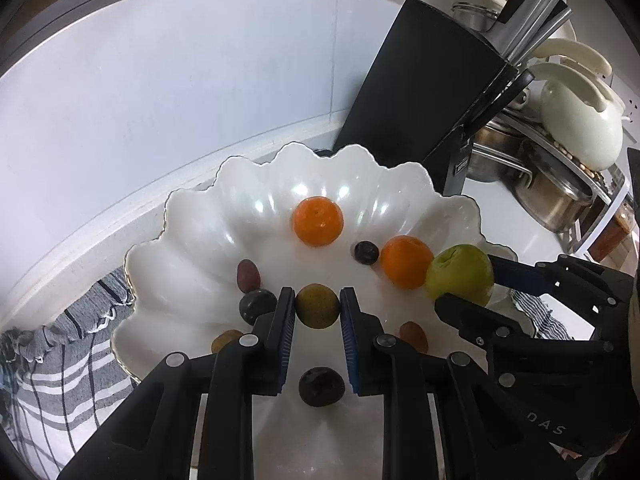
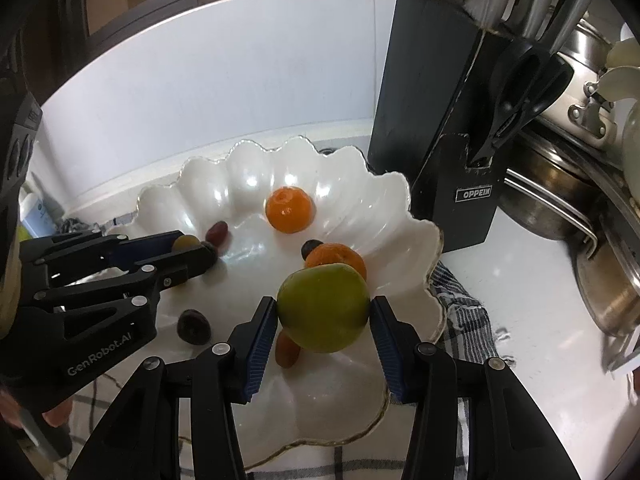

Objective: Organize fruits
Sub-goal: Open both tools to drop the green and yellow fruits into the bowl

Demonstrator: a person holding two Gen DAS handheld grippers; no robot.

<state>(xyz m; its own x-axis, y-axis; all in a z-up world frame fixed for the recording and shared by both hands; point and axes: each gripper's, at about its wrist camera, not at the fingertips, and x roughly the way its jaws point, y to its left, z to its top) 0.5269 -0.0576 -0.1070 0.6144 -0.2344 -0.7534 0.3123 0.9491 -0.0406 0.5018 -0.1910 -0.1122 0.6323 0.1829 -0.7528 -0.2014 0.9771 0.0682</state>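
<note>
- The left gripper (image 1: 318, 306) has its jaws clenched on a small yellow-brown fruit (image 1: 317, 305), with the blue pads (image 1: 289, 320) touching it on both sides, above the middle of the white scalloped bowl (image 1: 192, 216).
- The right gripper (image 2: 324, 312) grasps a green apple-like fruit (image 2: 323, 307) between its blue pads (image 2: 262, 340), held over the near right part of the bowl; in the left wrist view the same fruit sits at the bowl's right rim.
- Inside the bowl lie two oranges: one orange (image 1: 318, 221) towards the back, a second orange (image 1: 406, 262) just beside the green fruit.
- A small dark grape-like fruit (image 1: 366, 253) lies between the two oranges, near the second one.
- A reddish oval fruit (image 1: 248, 276) and a dark round fruit (image 1: 257, 306) lie just left of the left gripper's fingers; another yellowish fruit (image 1: 225, 340) is partly hidden behind the left finger.
- A dark plum-like fruit (image 1: 321, 386) rests on the bowl floor between the left gripper's fingers, below the held fruit; a small reddish fruit (image 1: 414, 335) lies to its right.
- The bowl stands on a grey-and-white striped cloth (image 1: 60, 360) on a white counter.
- A black knife block (image 2: 436, 120) labelled OPPEIN stands behind the bowl to the right, with steel pots (image 2: 560, 200) beside it.
</note>
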